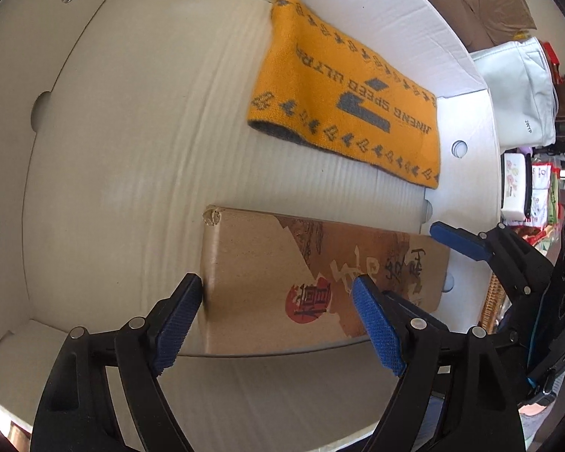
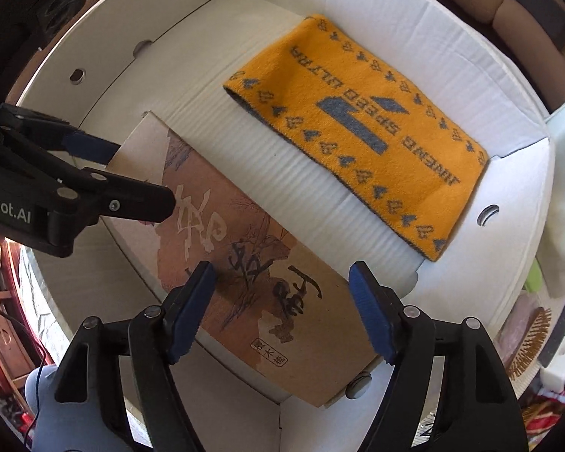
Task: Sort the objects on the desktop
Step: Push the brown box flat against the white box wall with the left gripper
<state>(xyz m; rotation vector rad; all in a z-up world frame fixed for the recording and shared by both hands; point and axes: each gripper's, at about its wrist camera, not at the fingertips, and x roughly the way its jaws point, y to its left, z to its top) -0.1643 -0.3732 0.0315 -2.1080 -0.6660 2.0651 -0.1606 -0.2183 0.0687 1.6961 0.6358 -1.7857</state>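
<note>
- The step in hand was judged to be the placing of a flat brown printed box [image 1: 320,282] into the white cardboard tray [image 1: 105,173]; the box lay on the tray floor, along the near wall, one end close to a corner.
- The left claw [image 1: 278,324] stood released, its blue pads straddling one end of the box; the left pad sat at the box's end edge, though no squeeze on the box could be seen.
- The right claw [image 2: 282,309] was likewise released, pads spread above the other end of the box, neither pressing on it.
- The box therefore appeared to be set down and let go by both claws.
- An orange knitted cloth [image 2: 361,128] with grey lettering lay flat in the same tray, toward the far wall, well apart from the box.
- Next move, as judged: both claws would need to lift clear without dragging the box, then reach for a further item outside the tray.
- A wooden hairbrush [image 2: 527,346] and assorted clutter lay beyond the tray's right wall; whether these were to be sorted could not be told.
- Count: one tray, one box, one cloth, two claws, one hairbrush.
</note>
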